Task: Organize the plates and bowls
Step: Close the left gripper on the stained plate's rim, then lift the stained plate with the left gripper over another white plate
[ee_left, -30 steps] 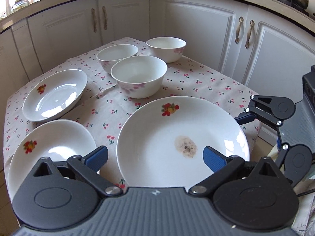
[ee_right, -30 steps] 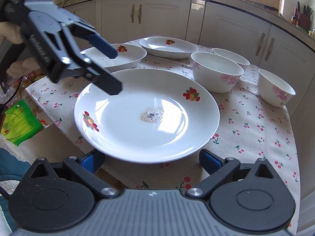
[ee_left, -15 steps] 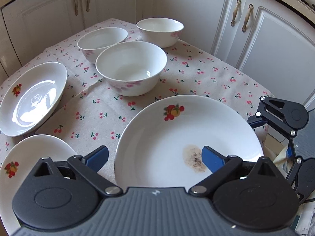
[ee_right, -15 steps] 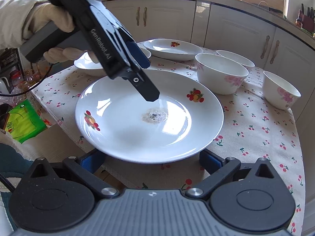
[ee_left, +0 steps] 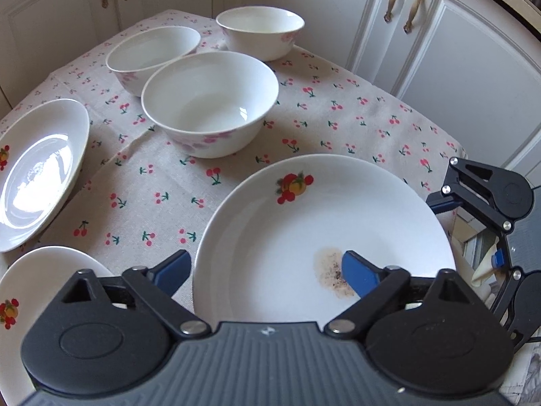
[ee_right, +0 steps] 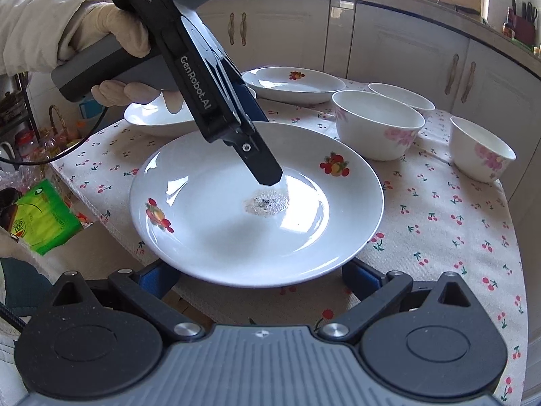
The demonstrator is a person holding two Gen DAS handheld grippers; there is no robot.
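Plate (ee_left: pixel 304 223) pickup in hand: left gripper (ee_left: pixel 267 269), jaws just closing, straddles its rim unclamped; right gripper (ee_right: pixel 260 275) held apart beneath near edge; pinch needed next.

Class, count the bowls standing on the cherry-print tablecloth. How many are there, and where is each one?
3. The large bowl stands nearest the stained plate, a second bowl just behind it to the left, a third bowl at the far edge. None seems hidden.

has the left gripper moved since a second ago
Yes. In the right wrist view the left gripper has come from the big plate's left rim inward toward the stain, its jaws closing.
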